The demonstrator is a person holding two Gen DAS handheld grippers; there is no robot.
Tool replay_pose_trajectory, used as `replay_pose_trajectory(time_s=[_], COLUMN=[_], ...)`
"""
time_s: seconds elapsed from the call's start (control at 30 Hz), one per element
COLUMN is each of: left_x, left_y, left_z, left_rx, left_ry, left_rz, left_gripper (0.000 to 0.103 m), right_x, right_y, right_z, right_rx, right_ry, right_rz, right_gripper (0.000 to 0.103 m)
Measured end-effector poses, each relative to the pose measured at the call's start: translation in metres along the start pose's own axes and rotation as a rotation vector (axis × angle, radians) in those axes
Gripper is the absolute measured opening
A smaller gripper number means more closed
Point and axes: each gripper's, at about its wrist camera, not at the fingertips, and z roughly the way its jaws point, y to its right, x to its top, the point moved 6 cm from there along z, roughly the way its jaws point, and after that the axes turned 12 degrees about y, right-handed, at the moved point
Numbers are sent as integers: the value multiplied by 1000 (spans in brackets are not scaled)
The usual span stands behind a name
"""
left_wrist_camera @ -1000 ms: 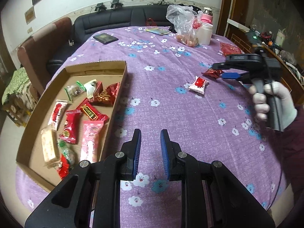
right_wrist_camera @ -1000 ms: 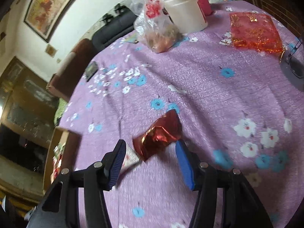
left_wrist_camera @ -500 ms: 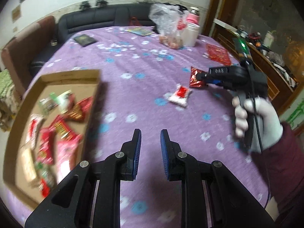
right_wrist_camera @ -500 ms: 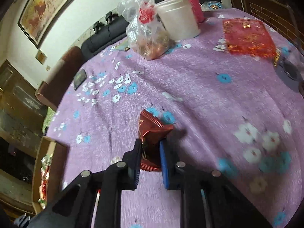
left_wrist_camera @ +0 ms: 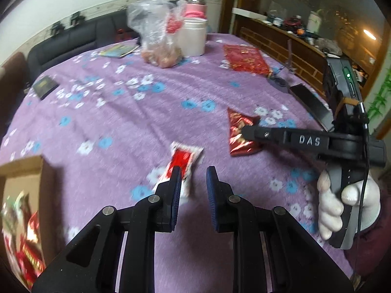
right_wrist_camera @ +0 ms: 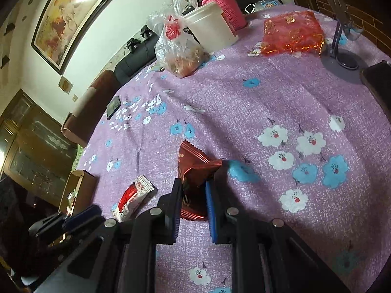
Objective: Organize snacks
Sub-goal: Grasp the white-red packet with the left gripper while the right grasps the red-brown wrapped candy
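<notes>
My right gripper (right_wrist_camera: 193, 185) is shut on a dark red foil snack packet (right_wrist_camera: 195, 168) lying on the purple flowered tablecloth; it also shows in the left wrist view (left_wrist_camera: 238, 131), with the right gripper (left_wrist_camera: 246, 131) on it. A red and white snack packet (left_wrist_camera: 182, 163) lies just ahead of my left gripper (left_wrist_camera: 193, 173), which is narrowly open and empty, its left finger over the packet's edge. That packet shows left of the right gripper too (right_wrist_camera: 133, 196). A cardboard box (left_wrist_camera: 22, 171) with several snacks sits at the far left.
A clear plastic bag of food (left_wrist_camera: 158, 41), a white tub (left_wrist_camera: 193, 36) and a pink-sleeved bottle (right_wrist_camera: 222, 7) stand at the far side. A flat red packet (left_wrist_camera: 245, 59) and a lamp base (right_wrist_camera: 347, 61) are at the right. A dark phone (left_wrist_camera: 45, 86) lies left.
My right gripper closed on the dark red packet. My left gripper moved right and forward, away from the box, up to the red and white packet.
</notes>
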Motion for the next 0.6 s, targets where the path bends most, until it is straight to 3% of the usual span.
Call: replay_pose_trajectory(time_s=[0.2, 0.3, 0.37, 0.4, 0.43, 0.6], left_x=[2, 2, 1, 0, -2, -12], left_y=[-14, -18, -19, -18, -17, -9], left_z=[29, 34, 35, 37, 38, 50], left_rx=[-34, -13, -8, 5, 12, 69], left_ry=[-31, -20, -19, -25, -25, -51], left_rz=[-69, -73, -65, -54, -44, 17], left_gripper=[18, 18, 32, 51, 57, 57], right_x=[-1, -1, -1, -1, -1, -1], right_y=[-2, -2, -3, -3, -3, -3], right_z=[0, -1, 0, 1, 1, 2], right_rx=[-2, -2, -4, -6, -7, -11], right_ry=[0, 0, 0, 0, 2, 7], right_rz=[-14, -16, -20, -21, -23, -27], right_gripper=[21, 22, 24, 24, 24, 24])
